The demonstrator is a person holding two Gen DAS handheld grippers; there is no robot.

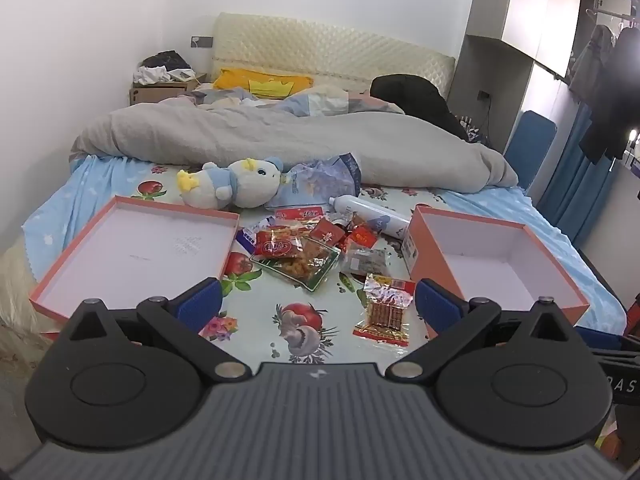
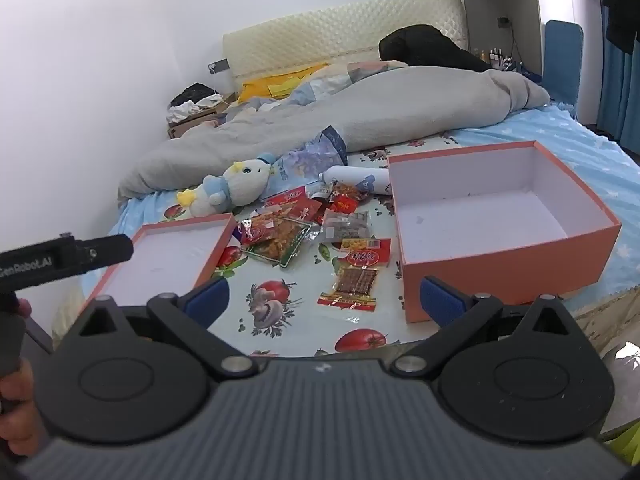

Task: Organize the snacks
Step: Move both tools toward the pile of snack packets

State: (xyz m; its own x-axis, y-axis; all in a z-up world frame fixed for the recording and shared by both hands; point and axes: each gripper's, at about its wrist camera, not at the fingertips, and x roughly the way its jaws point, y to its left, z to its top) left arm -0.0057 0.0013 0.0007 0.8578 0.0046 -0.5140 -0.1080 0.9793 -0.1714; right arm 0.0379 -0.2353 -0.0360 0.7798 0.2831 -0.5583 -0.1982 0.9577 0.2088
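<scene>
Snack packets are scattered on the fruit-printed bedsheet, between two orange cardboard pieces. The shallow orange box lid with white lining lies at the left, open side up, nothing inside. The deep orange cardboard box with white interior sits at the right, also with nothing in it.

Pile in the middle: a red-labelled clear packet of orange fried snack is on top of a green-edged packet; small red sachets are behind it, and a greyish clear packet is just beside them. Nearer the cameras, apart from the pile, a red-and-gold packet of brown strips lies flat on the sheet — close to the deep box's near-left corner but not touching it.

Behind the snacks, a white cylindrical bottle lies on its side; a white-and-blue plush toy lies beside a crumpled blue printed bag. A grey duvet is bunched across the bed beyond.

Left gripper — jaws spread wide, blue pads clear of everything, nothing held, raised above the sheet's near edge. Right gripper — same: jaws fully apart, nothing between them. A bare hand is seen at the right-wrist view's left edge, on the other gripper's handle.
</scene>
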